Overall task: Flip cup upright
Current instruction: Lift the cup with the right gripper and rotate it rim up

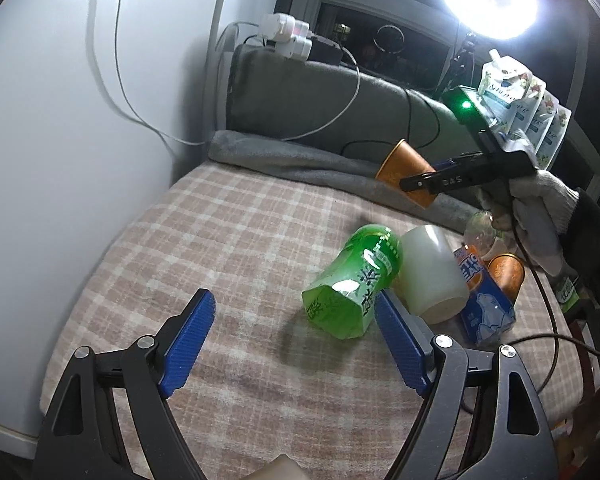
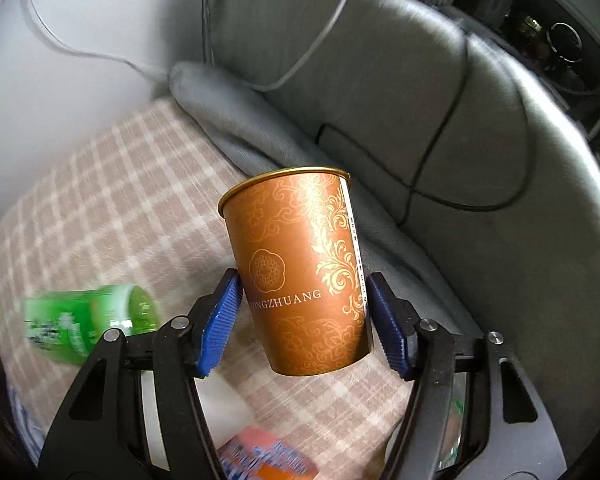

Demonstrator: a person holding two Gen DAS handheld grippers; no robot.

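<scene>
An orange paper cup (image 2: 304, 276) with gold patterns is clamped between the blue pads of my right gripper (image 2: 302, 320), held in the air above the checked blanket, rim up and slightly tilted. In the left wrist view the same cup (image 1: 404, 170) hangs tilted in the right gripper (image 1: 416, 184) over the grey blanket roll. My left gripper (image 1: 296, 340) is open and empty, low over the checked blanket (image 1: 228, 248), just left of a lying green bottle (image 1: 352, 284).
Next to the green bottle lie a white plastic cup (image 1: 432, 276), a blue and orange carton (image 1: 482, 300) and a second orange cup (image 1: 508, 272). A grey cushion (image 1: 320, 108) with cables lines the back. Refill pouches (image 1: 528, 108) stand at the right.
</scene>
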